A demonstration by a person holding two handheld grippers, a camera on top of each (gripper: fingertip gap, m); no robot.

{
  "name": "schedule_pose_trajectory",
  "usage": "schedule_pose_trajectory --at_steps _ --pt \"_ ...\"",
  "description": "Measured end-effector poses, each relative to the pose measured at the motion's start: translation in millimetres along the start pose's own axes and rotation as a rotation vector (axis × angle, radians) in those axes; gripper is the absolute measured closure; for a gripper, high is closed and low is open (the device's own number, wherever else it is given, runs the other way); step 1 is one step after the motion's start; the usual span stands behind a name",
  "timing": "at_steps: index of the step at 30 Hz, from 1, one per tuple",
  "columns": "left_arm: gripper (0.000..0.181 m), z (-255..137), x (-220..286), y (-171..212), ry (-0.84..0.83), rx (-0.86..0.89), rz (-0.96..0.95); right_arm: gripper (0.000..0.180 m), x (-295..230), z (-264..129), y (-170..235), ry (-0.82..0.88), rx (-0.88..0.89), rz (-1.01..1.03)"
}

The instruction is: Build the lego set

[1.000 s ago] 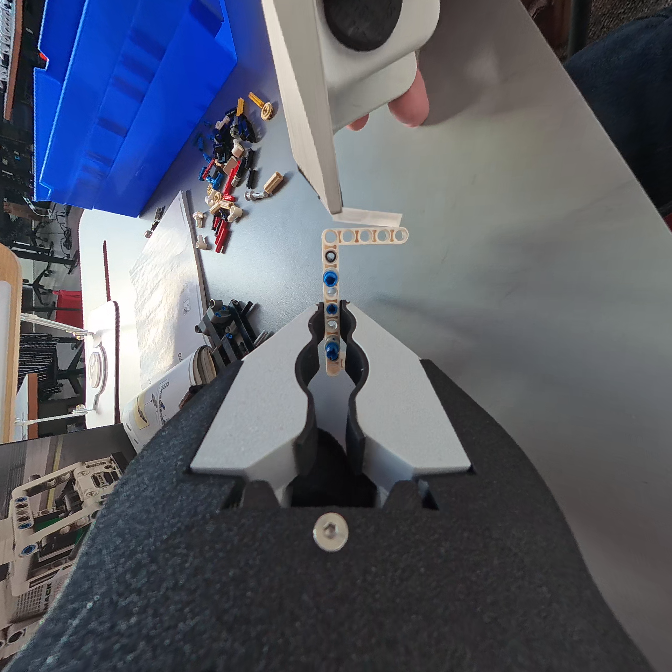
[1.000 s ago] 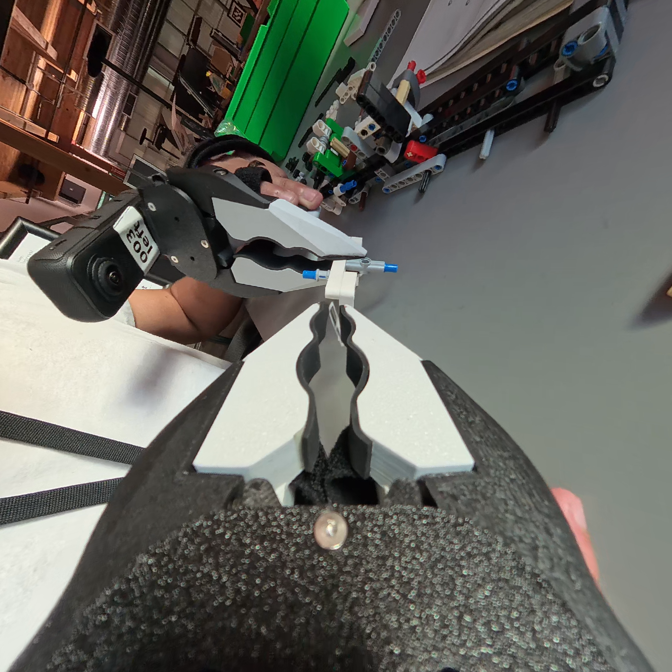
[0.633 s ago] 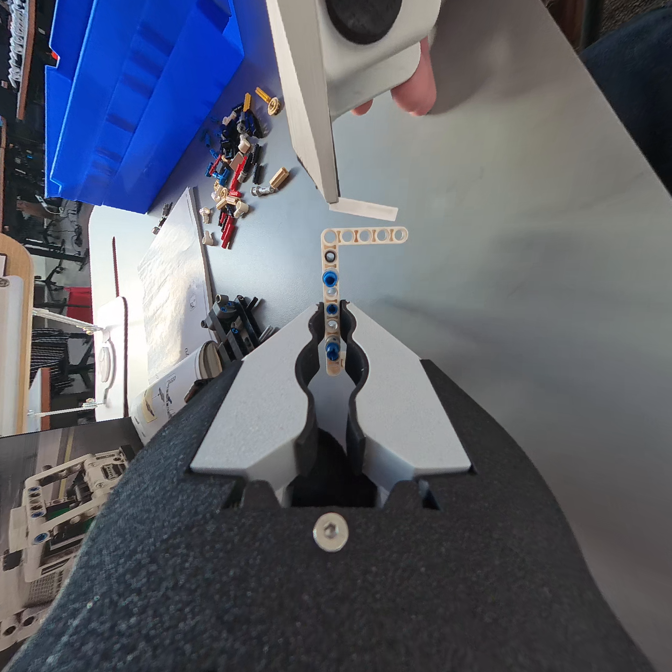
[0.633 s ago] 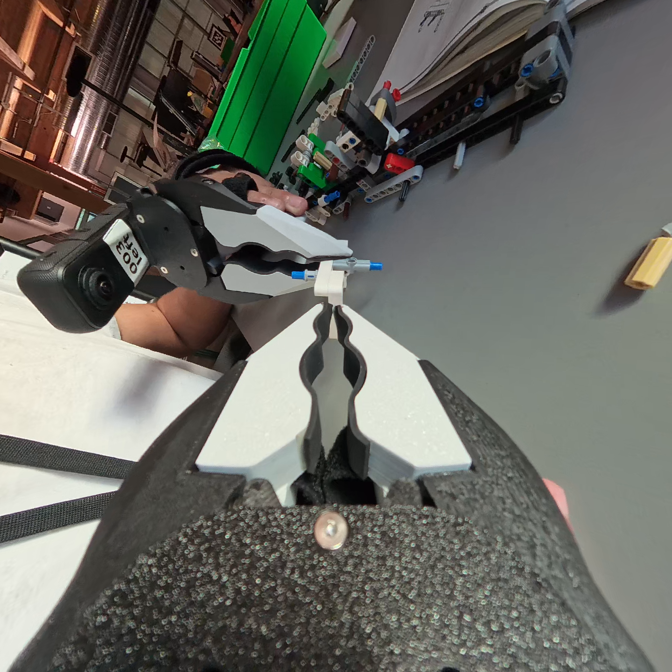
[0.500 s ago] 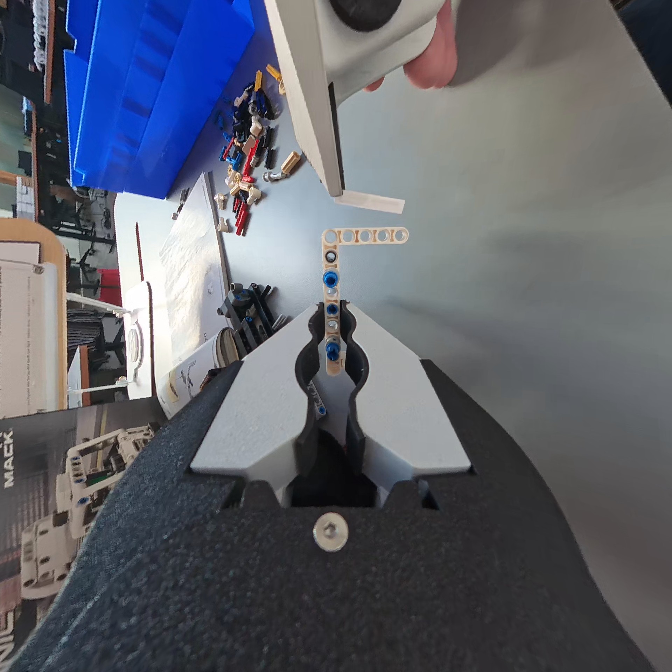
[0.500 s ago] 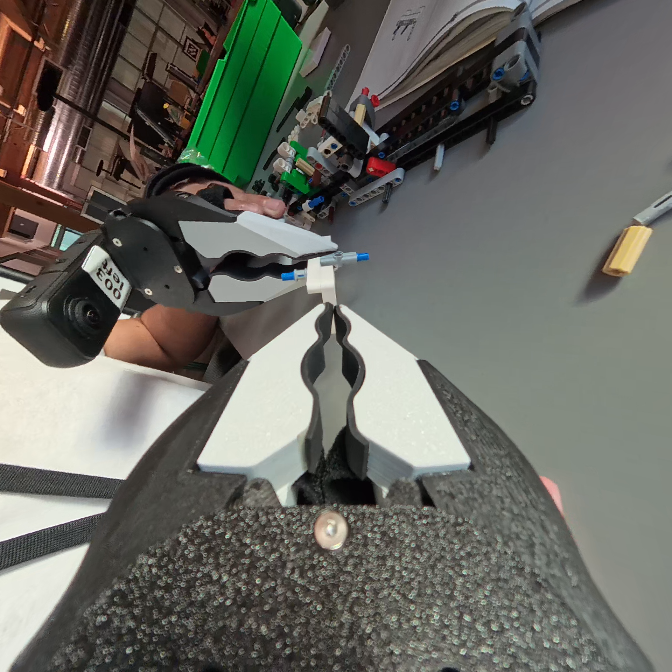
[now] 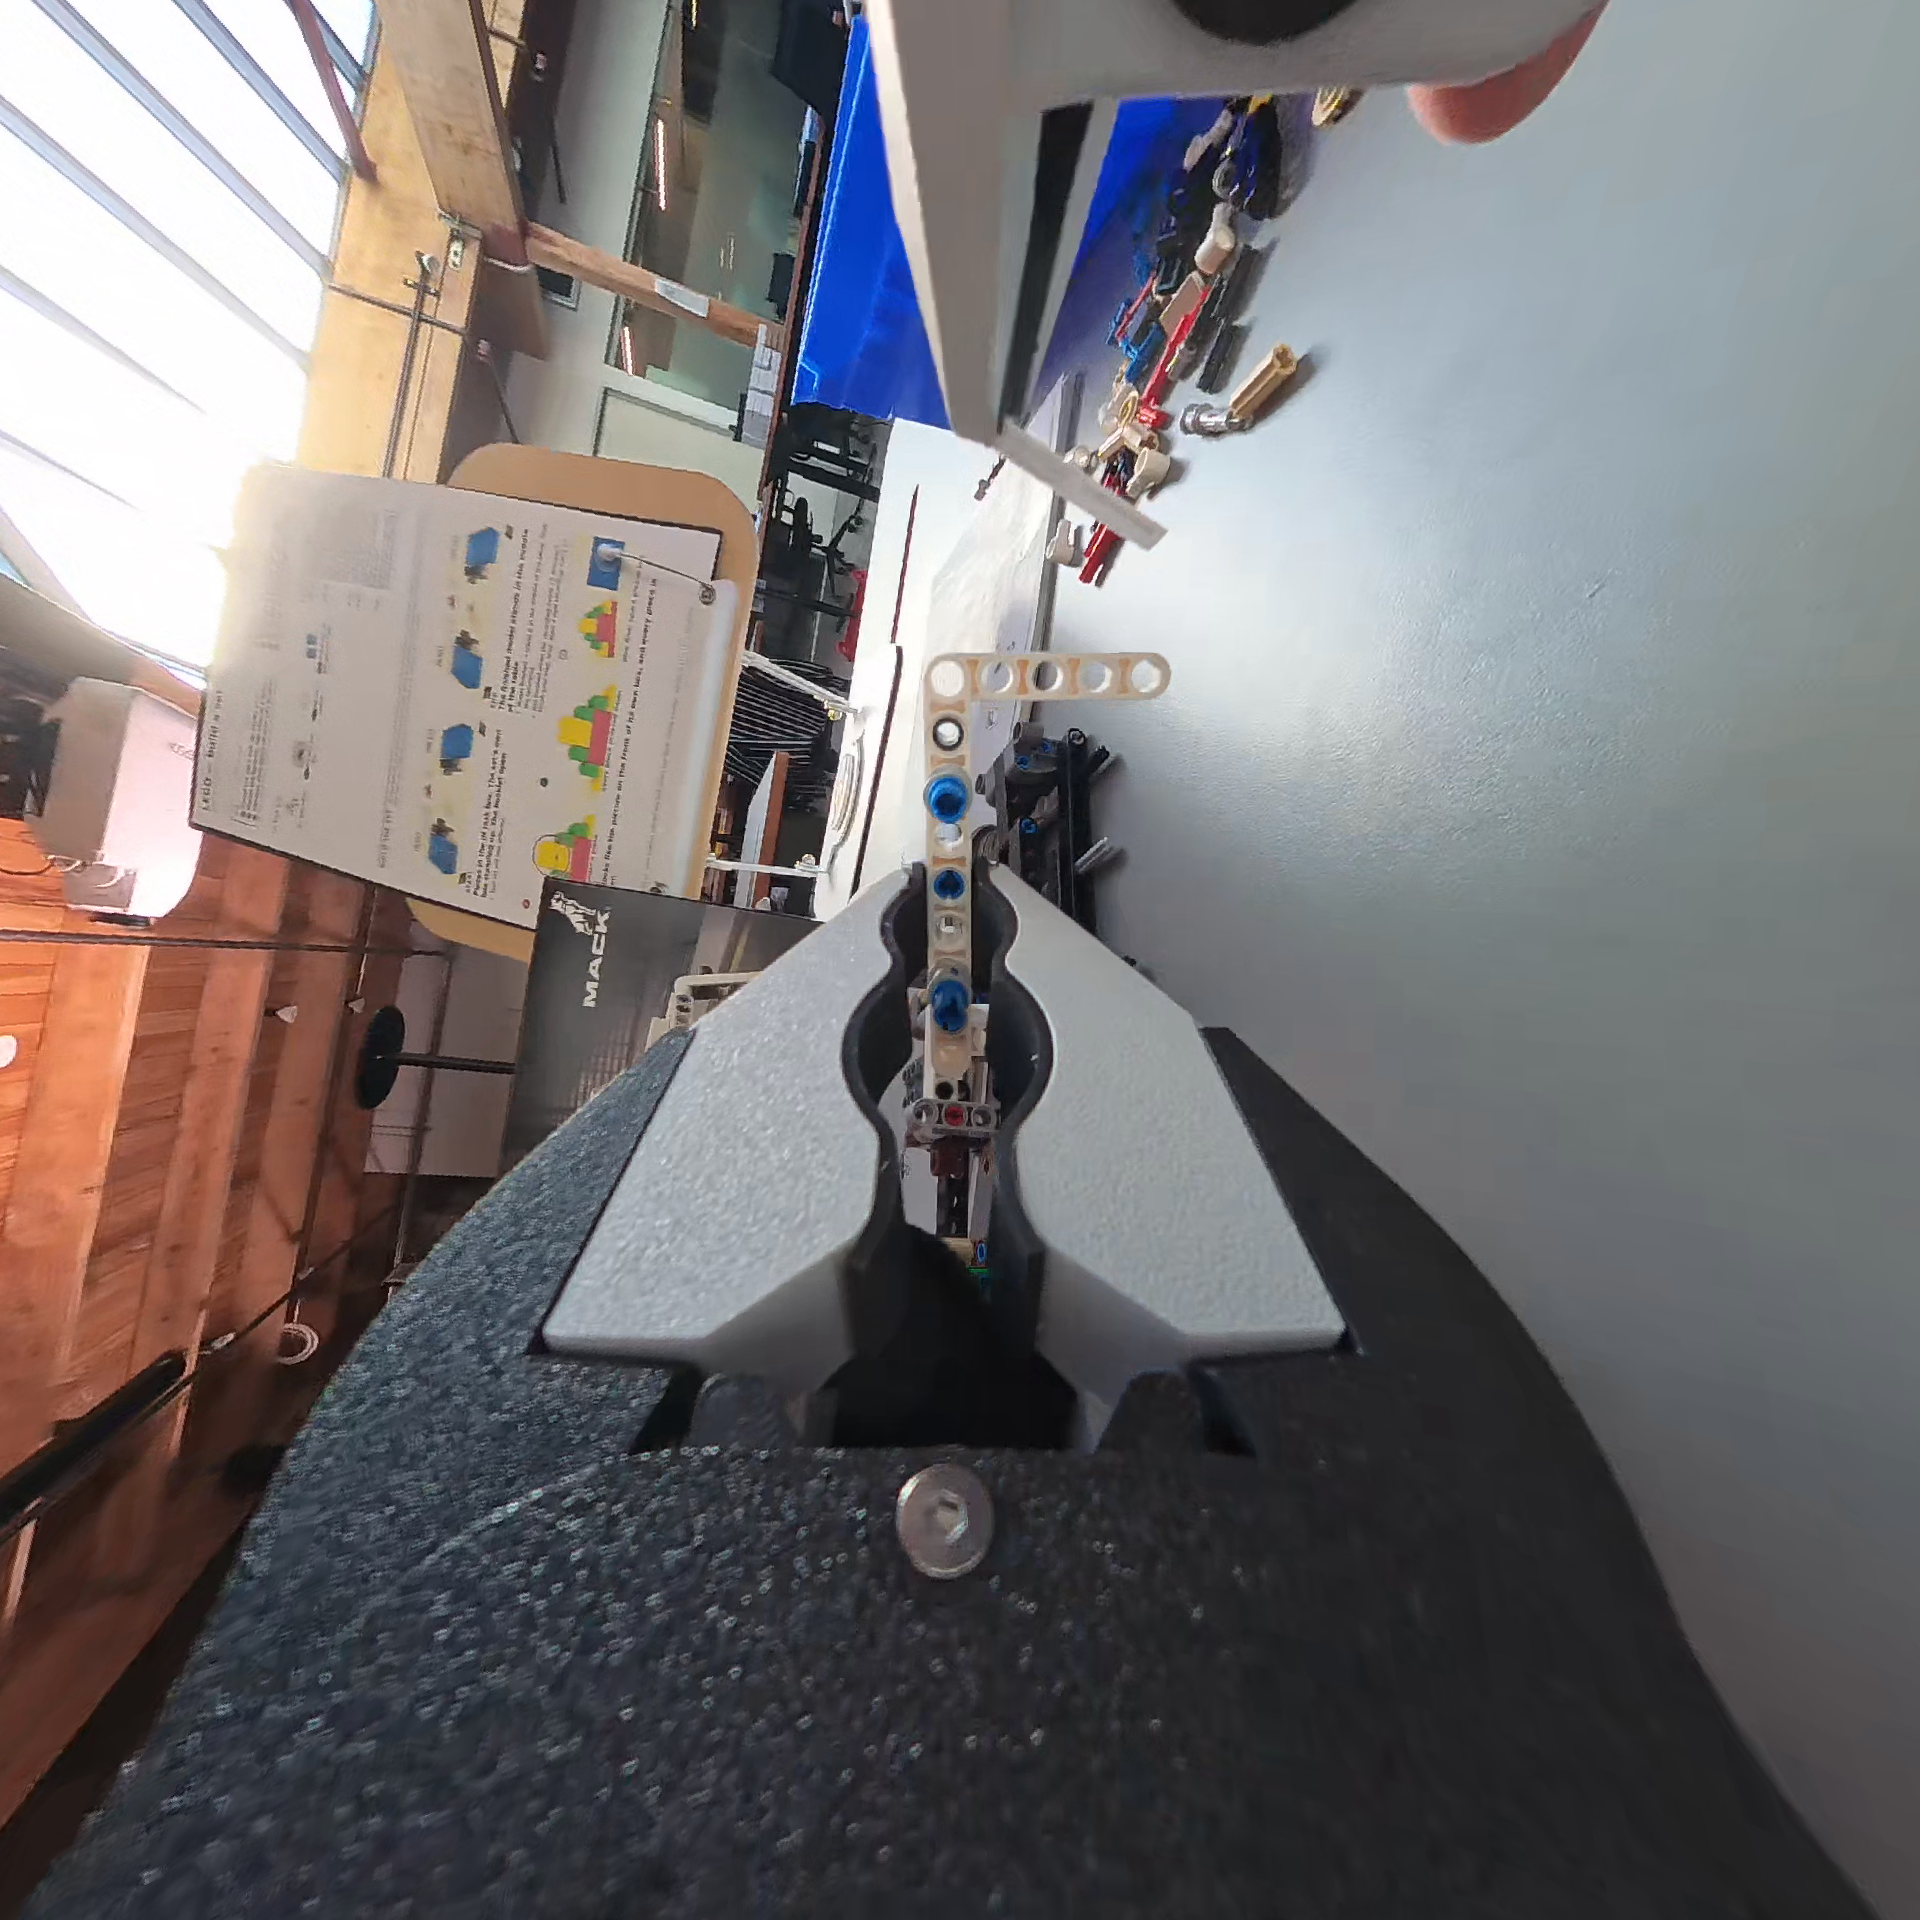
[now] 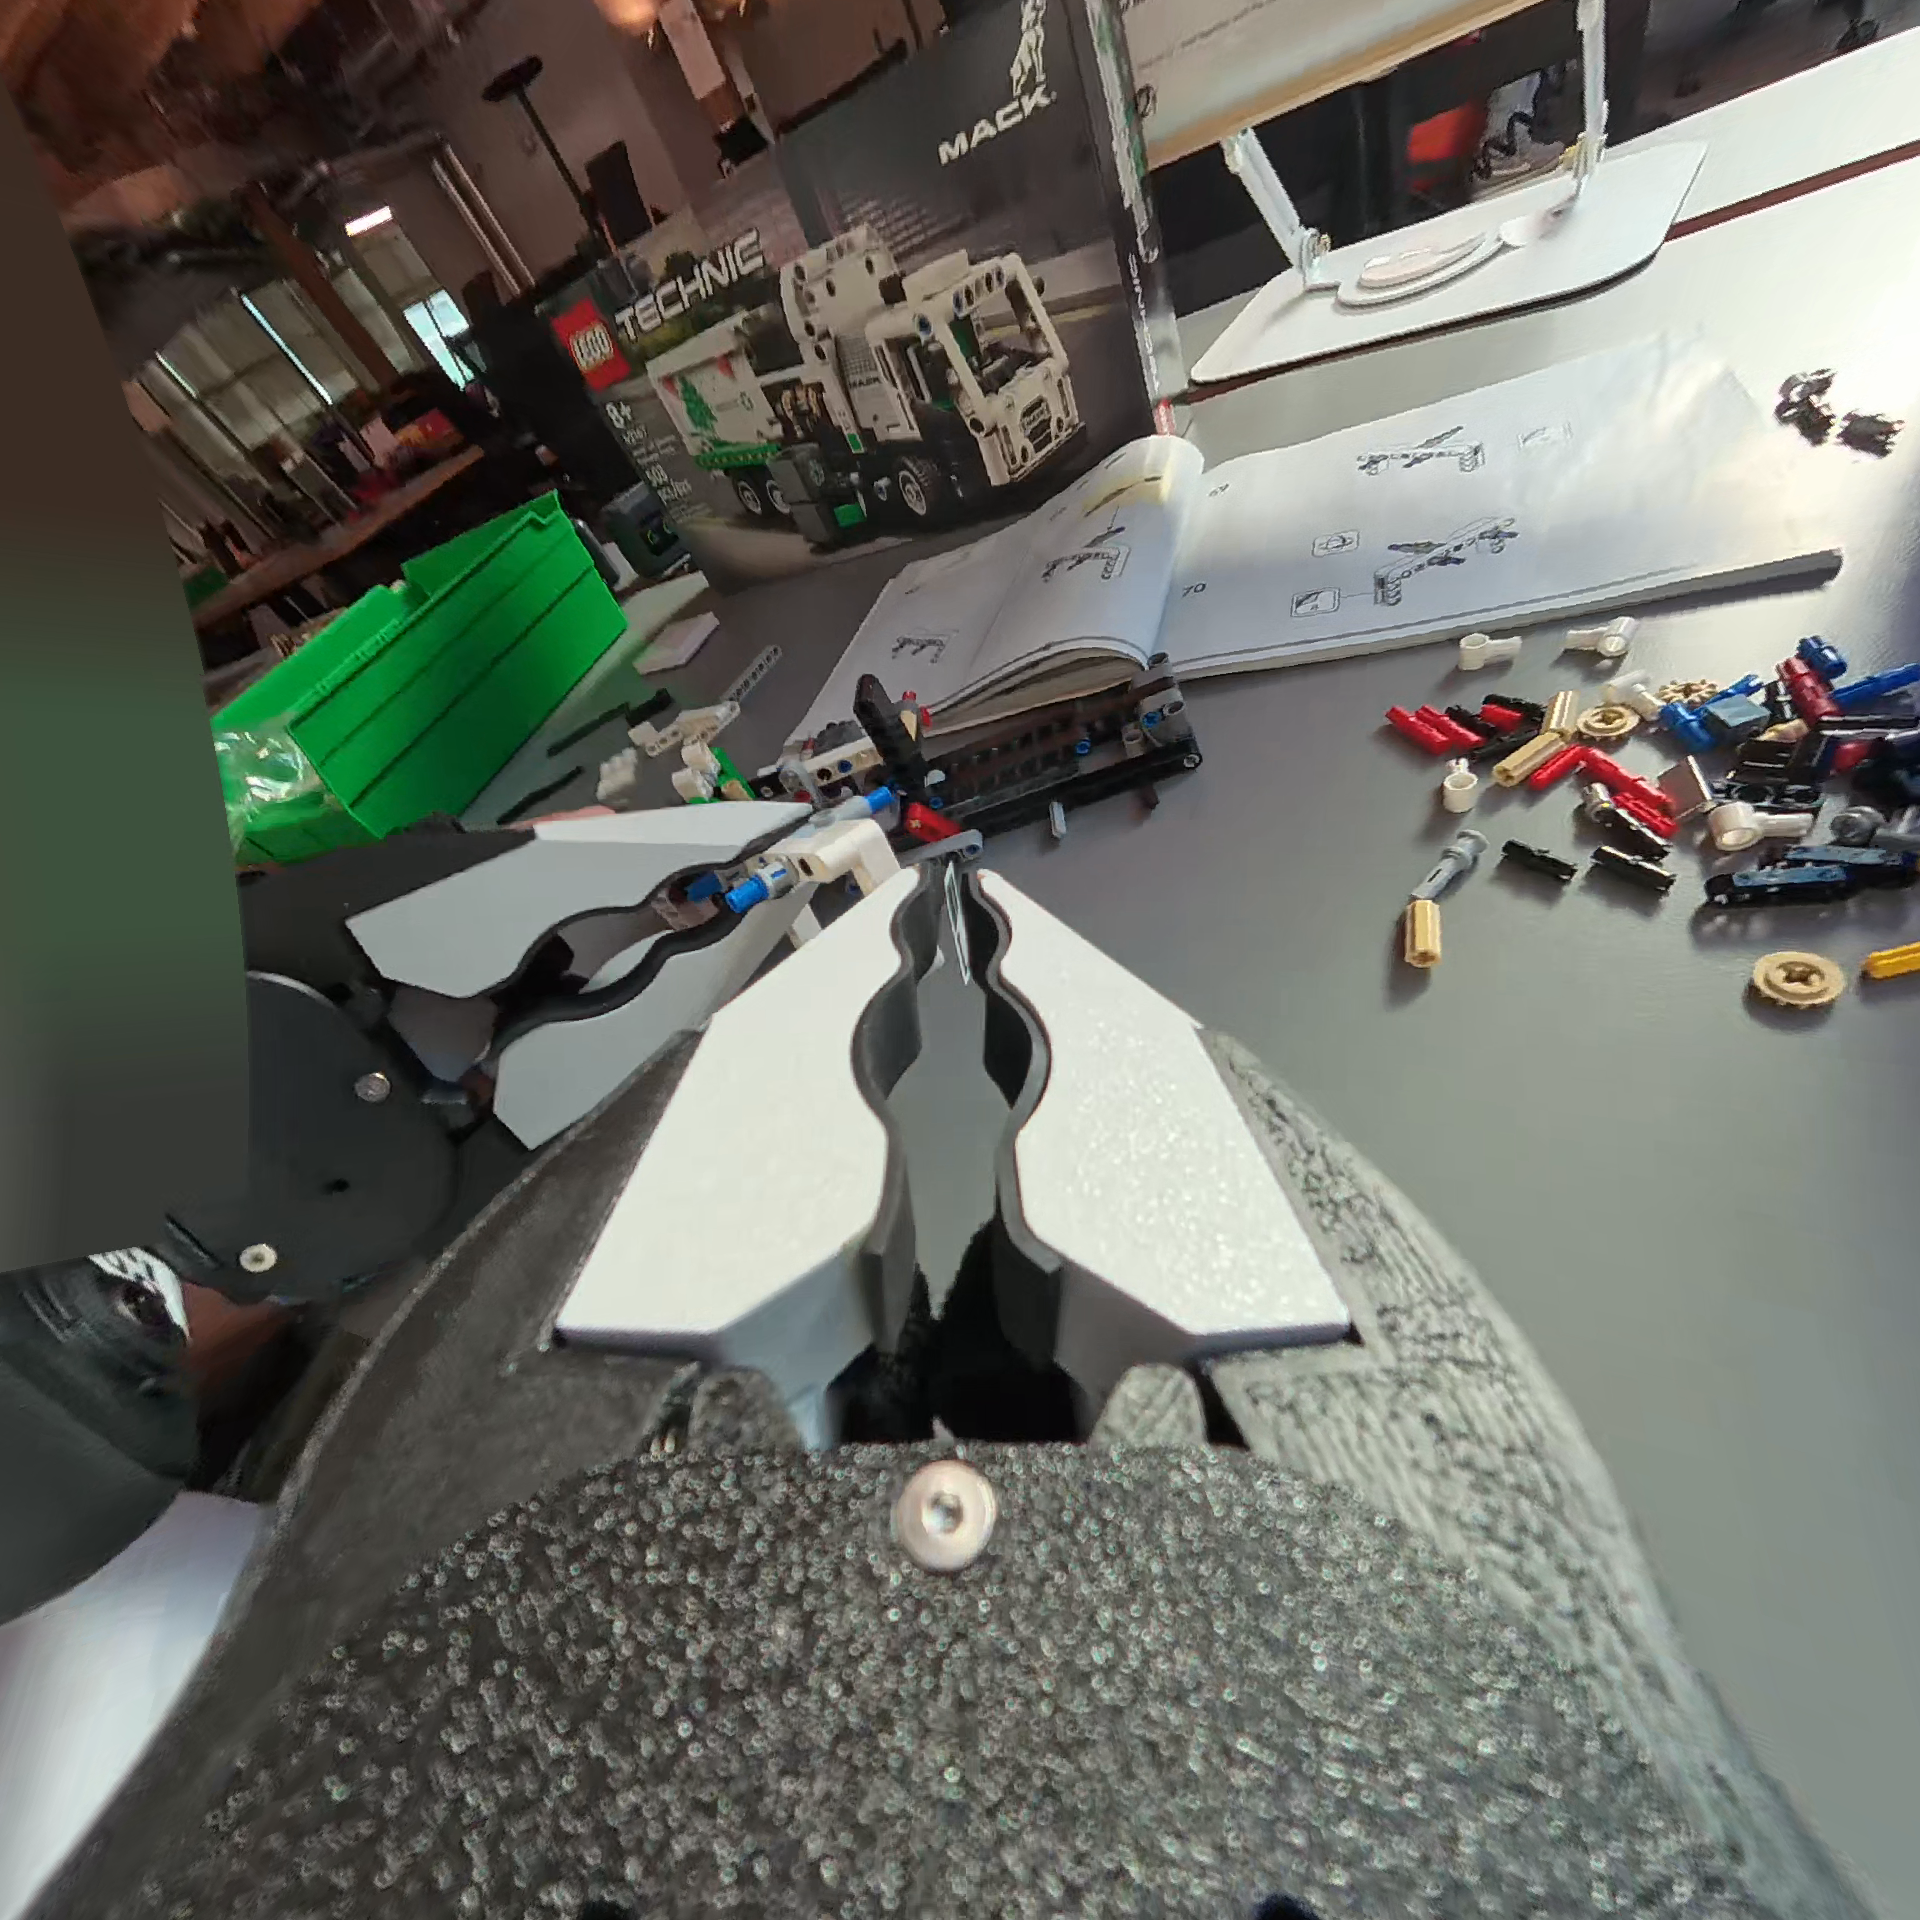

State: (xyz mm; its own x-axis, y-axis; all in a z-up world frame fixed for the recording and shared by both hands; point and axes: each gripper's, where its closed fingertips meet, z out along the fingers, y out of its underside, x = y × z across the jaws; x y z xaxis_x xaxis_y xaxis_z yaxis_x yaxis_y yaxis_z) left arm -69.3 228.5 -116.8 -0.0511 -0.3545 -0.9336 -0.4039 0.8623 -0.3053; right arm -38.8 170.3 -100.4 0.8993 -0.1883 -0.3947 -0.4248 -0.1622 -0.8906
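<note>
My left gripper (image 7: 951, 883) is shut on a white L-shaped beam (image 7: 948, 831) with blue pins (image 7: 945, 798) in it. The beam's long arm stands between the jaws and its short arm (image 7: 1049, 675) points right. The right gripper (image 7: 1039, 260) hangs above it at the top, with a thin white strip (image 7: 1086, 490) at its tip. In the right wrist view my right gripper (image 8: 951, 883) is shut on that strip (image 8: 956, 935), seen edge-on. The left gripper (image 8: 790, 842) comes in from the left with the beam (image 8: 847, 844) just beside my tips.
On the grey table (image 8: 1455, 1143) lie a half-built dark chassis (image 8: 1039, 748), an open instruction booklet (image 8: 1403, 540), a pile of loose parts (image 8: 1714, 769) and a tan gear (image 8: 1795, 977). The set's box (image 8: 883, 312) and a green bin (image 8: 447, 665) stand behind. A blue bin (image 7: 862, 260) is farther off. Some 7 cm of space lies between my two pairs of fingers.
Both grippers have swung round: the right one now looks level across the table at the booklet and box, and the left one now faces the room. Both keep their hold.
</note>
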Motion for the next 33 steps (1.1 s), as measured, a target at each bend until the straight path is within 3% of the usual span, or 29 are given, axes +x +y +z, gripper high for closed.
schedule_pose_trajectory --at_steps 10,14,23,33 --pt "0.176 3 3 4 -0.028 -0.059 -0.079 0.18 14 0 5 0.032 0.17 0.235" --pt "0.176 6 10 3 -0.034 -0.072 -0.04 0.18 14 4 7 0.049 0.15 0.284" --pt "0.176 10 19 -3 -0.005 -0.053 -0.039 0.18 24 7 14 0.135 0.092 0.283" --pt "0.176 8 20 -7 -0.048 -0.056 0.055 0.18 23 2 12 0.218 0.16 0.198"
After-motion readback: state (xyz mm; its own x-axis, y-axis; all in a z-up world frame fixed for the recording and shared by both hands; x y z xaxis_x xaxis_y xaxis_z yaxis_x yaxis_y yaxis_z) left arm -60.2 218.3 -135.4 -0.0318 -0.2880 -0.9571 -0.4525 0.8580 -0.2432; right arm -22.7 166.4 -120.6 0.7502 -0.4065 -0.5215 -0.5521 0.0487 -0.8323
